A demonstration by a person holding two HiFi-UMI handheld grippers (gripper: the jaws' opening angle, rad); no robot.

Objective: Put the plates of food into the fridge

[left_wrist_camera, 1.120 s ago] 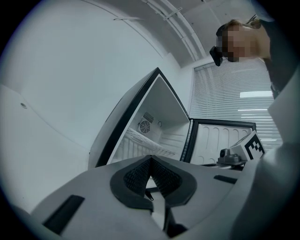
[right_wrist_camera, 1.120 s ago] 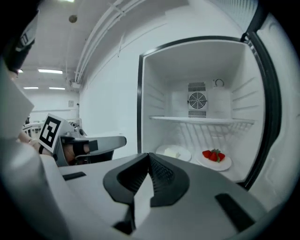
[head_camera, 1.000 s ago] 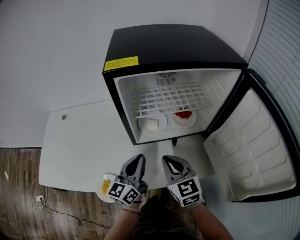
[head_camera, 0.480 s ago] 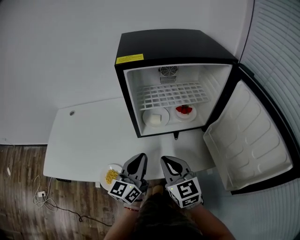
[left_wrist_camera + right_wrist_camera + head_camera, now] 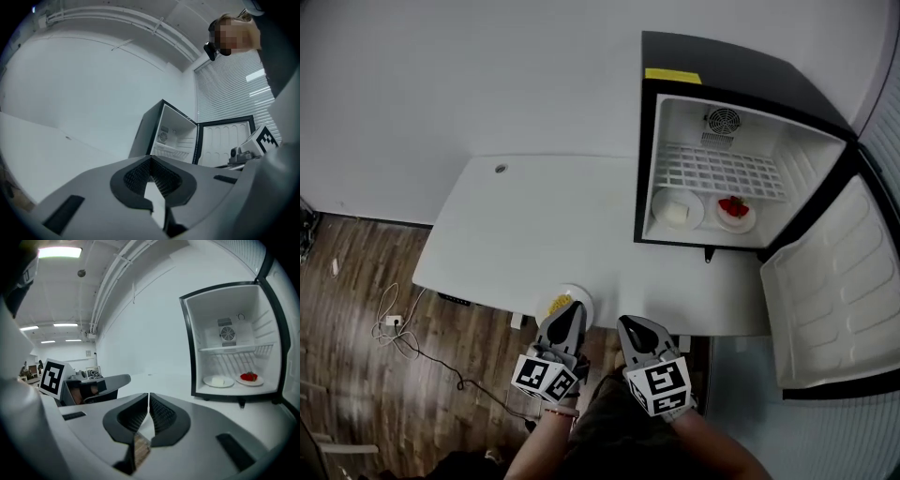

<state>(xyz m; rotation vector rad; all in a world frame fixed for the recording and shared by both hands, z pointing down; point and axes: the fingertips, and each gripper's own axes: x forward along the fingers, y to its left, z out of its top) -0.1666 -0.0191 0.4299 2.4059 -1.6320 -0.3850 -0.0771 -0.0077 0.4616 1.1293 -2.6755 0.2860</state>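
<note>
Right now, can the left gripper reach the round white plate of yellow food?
Probably yes: the left gripper hangs at the white plate of yellow food on the white table, nothing between them; its shut jaws must open first.

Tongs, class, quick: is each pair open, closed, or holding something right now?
Left tongs: closed, nothing between them.
Right tongs: closed, nothing between them.
</note>
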